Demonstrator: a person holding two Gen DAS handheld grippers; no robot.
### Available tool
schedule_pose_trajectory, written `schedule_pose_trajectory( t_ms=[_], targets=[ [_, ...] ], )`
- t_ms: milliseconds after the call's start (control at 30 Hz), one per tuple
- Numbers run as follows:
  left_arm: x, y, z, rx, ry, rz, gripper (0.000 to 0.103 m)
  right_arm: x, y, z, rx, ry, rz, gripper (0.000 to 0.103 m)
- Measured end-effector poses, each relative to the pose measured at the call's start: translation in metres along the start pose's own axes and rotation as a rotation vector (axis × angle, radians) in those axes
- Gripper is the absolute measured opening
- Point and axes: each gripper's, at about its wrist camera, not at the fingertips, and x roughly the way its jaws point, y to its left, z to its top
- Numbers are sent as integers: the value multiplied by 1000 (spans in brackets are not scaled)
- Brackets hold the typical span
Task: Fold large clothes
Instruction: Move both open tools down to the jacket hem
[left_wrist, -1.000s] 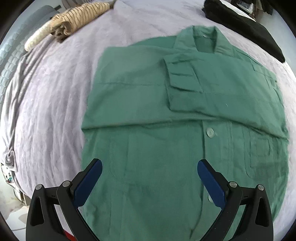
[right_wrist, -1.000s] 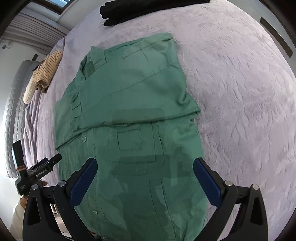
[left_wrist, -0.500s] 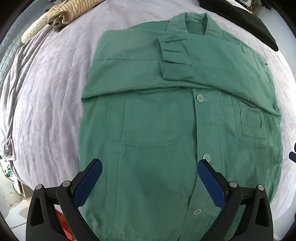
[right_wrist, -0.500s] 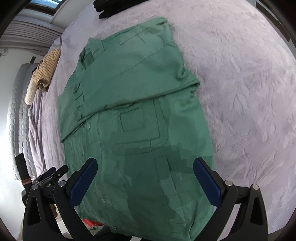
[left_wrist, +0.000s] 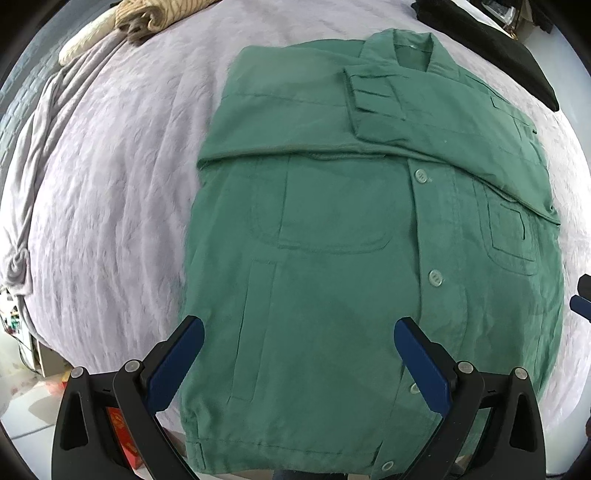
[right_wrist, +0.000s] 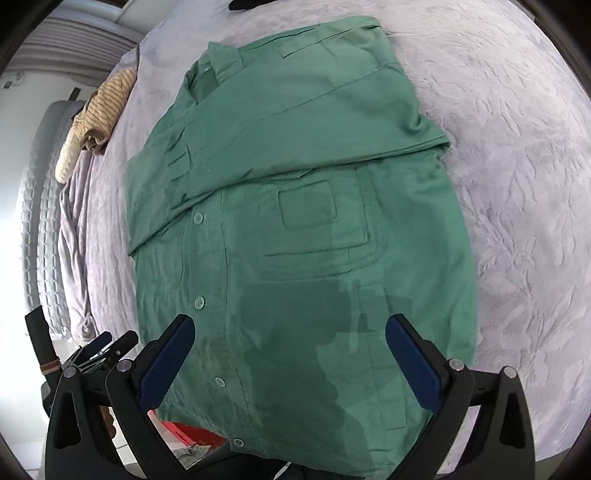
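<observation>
Bed with pale lilac textured plush cover (left_wrist: 110, 192) (right_wrist: 517, 184): carries every item below; its near edge runs under both grippers.

Green button-front work shirt of woven cotton (left_wrist: 351, 258) (right_wrist: 295, 240): lies flat, front up, in the middle of the bed, collar toward the far edge, hem at the near edge. Both sleeves are folded across the chest, one cuff (left_wrist: 373, 99) lying just below the collar. Chest pockets and the button placket show below the sleeves. Against a second ago, more of the lower shirt is in both views; the hem and its lowest button (left_wrist: 387, 465) now show, as both cameras have pulled back toward the near edge.

Black folded garment (left_wrist: 509, 48): far right corner of the bed, apart from the shirt.

Tan striped rolled cloth (left_wrist: 155, 14) (right_wrist: 103, 107): far left corner, well apart from the shirt.

Left hand-held gripper with black frame and blue pads (left_wrist: 299, 354): jaws spread wide, holding nothing, hovering over the shirt's lower left part near the hem. Spread unchanged from a second ago.

Right hand-held gripper of the same build (right_wrist: 290, 350): jaws spread wide, empty, over the shirt's lower right part; its shadow falls on the cloth. Spread unchanged.
</observation>
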Motion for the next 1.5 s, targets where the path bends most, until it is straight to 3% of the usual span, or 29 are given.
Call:
schedule_pose_trajectory(
  t_ms=[300,533,700,800,900,1033,1200,1367,1500],
  targets=[
    [17,33,-39,-3,36,-23,103,14,18,-39,-7,-1,-45,103],
    [31,66,-76,14,73,-51,103,22,4,-89,96,0,-39,103],
    [45,94,-92,19,109,-82,103,12,-23,-120,197,-38,-50,103],
    [53,110,-98,22,122,-108,103,-2,-46,-135,248,-95,-105,103],
    [64,124,-105,-8,152,-157,103,-14,-75,-149,322,-154,-176,103],
    [74,136,-112,-47,174,-235,103,-13,-114,-168,454,-178,-193,103],
    [85,131,-119,-9,200,-308,103,12,-137,-184,535,-124,-74,103],
    [98,123,-125,44,226,-300,103,25,-124,-184,530,-111,18,103],
    [107,122,-136,62,235,-311,103,17,-110,-179,518,-170,262,103]
  ],
)
